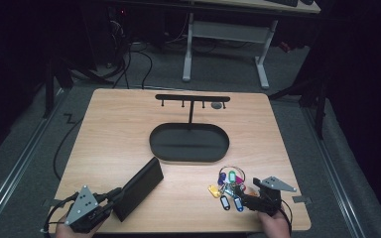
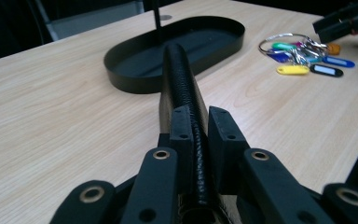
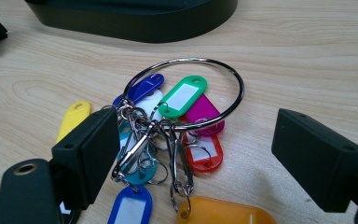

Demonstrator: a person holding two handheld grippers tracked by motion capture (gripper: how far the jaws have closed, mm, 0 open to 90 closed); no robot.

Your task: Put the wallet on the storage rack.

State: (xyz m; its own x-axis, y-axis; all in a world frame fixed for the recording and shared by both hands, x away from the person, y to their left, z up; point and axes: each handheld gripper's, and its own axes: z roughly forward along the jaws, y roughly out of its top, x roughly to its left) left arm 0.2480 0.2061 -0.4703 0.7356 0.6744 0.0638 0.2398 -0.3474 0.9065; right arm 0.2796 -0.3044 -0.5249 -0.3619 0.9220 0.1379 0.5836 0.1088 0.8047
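Note:
A black wallet (image 1: 139,188) lies tilted on the wooden table at the front left; my left gripper (image 1: 110,197) is shut on its near edge. In the left gripper view the jaws clamp the wallet's stitched spine (image 2: 186,93). A big metal ring with several coloured key tags (image 1: 229,189) lies at the front right. My right gripper (image 1: 248,198) stands open just beside it. In the right gripper view the ring (image 3: 193,93) and tags lie on the table between and ahead of the wide-apart pads (image 3: 91,149).
A black oval tray (image 1: 189,142) sits mid-table with a thin post and a hook bar (image 1: 192,98) rising from it. The tray wall (image 2: 135,79) lies just beyond the wallet. A desk frame (image 1: 225,34) and cables stand on the floor behind the table.

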